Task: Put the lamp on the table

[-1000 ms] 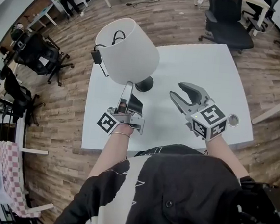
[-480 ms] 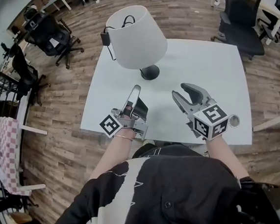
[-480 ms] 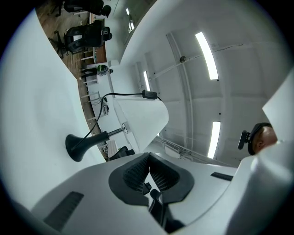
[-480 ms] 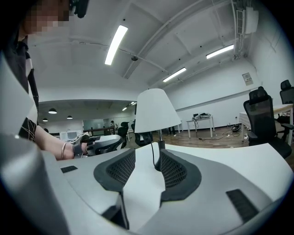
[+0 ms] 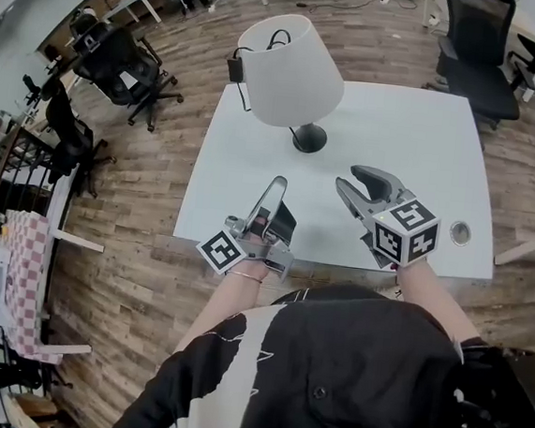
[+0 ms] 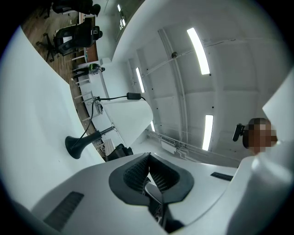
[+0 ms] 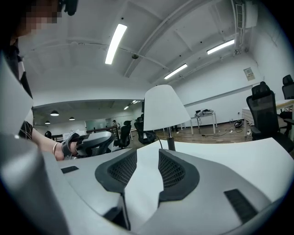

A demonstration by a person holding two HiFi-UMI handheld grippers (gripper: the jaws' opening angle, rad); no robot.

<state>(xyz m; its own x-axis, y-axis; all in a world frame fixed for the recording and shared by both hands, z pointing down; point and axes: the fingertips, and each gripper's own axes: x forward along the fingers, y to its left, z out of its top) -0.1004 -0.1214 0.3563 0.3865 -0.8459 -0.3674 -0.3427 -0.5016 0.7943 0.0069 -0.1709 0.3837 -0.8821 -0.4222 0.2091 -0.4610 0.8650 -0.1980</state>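
Note:
The lamp, with a white shade (image 5: 291, 69) and a black round base (image 5: 309, 139), stands upright on the white table (image 5: 417, 129). Its black cord and plug (image 5: 236, 68) hang at the shade's left. My left gripper (image 5: 277, 183) is shut and empty, near the front edge and a little short of the base. My right gripper (image 5: 363, 182) is to the right of it with its jaws apart and closing, nothing between them. The left gripper view shows the lamp shade (image 6: 126, 117) and base (image 6: 76, 145) beyond the shut left gripper (image 6: 148, 167). The right gripper view shows the lamp shade (image 7: 164, 108) past the right gripper (image 7: 147, 170).
A round cable hole (image 5: 460, 234) sits in the table near my right gripper. Black office chairs stand at the left (image 5: 123, 53) and back right (image 5: 481, 50) on the wooden floor. More desks lie farther back.
The left gripper's jaws have shut with nothing in them, and it has drawn back from under the shade toward the table's front edge. The right gripper has hardly moved.

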